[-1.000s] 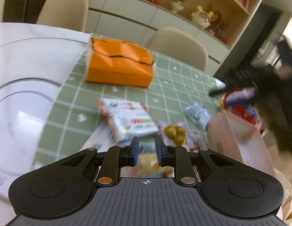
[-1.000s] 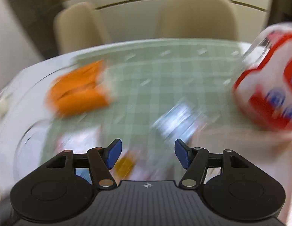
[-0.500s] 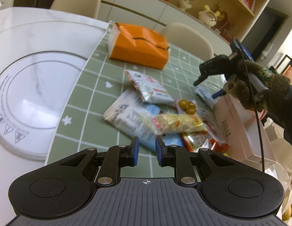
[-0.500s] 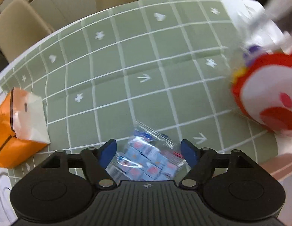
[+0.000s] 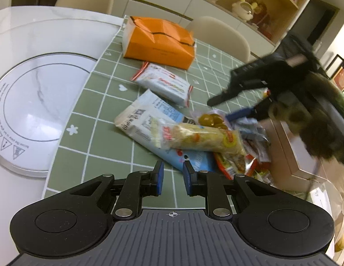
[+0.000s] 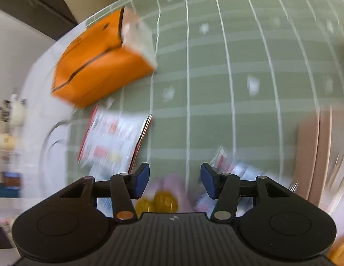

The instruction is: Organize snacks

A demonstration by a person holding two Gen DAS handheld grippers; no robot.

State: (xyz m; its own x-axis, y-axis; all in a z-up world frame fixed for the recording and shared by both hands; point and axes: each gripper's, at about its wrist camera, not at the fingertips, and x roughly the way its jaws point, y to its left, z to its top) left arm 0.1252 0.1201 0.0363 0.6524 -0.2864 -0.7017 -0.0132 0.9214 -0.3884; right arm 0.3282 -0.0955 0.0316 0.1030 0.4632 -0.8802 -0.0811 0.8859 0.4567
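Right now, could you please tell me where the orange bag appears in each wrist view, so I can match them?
Left wrist view: orange bag lies upper centre, at the far end of the green mat.
Right wrist view: it sits upper left, blurred.
Shared landmark: the white red-edged snack packet, just nearer than the bag.

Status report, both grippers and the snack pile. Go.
Left gripper empty, jaws narrow, low over the green mat. Right gripper open, empty, above the yellow-candy packet. Snack pile loose beside the pink box. Orange bag clear behind.
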